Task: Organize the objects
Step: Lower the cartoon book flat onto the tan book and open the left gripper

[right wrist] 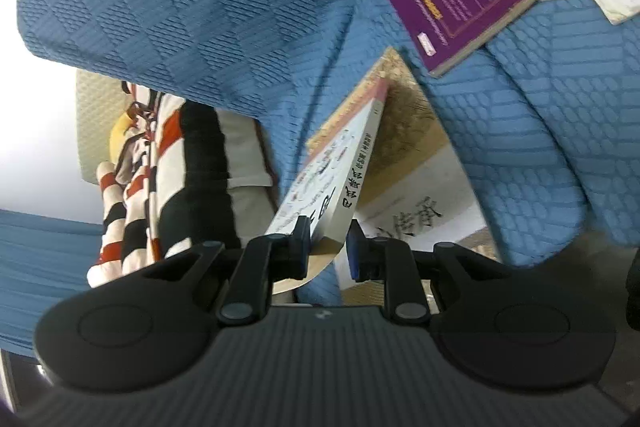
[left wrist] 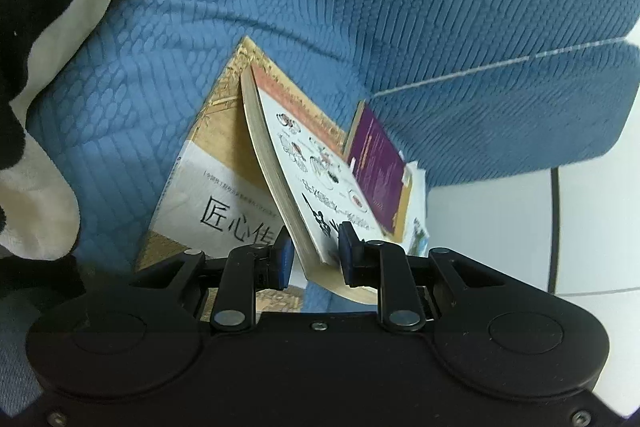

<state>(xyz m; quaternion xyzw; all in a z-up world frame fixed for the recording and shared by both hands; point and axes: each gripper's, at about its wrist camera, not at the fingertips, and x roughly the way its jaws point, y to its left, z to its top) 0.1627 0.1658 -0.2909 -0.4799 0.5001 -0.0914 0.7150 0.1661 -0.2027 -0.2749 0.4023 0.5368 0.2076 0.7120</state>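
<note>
Both tools grip the same white paperback book with small food pictures [left wrist: 320, 175]: the left tool [left wrist: 314, 251] and the right tool [right wrist: 329, 243] each clamp a lower edge. It tilts above a tan-and-white book [left wrist: 208, 163] on the blue textured sofa [left wrist: 360, 7], near a purple book [left wrist: 378, 167].

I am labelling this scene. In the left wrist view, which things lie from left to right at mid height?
Striped plush fabric → tan book with large black characters → white book held in the left tongs → purple book → blue cushion.
</note>
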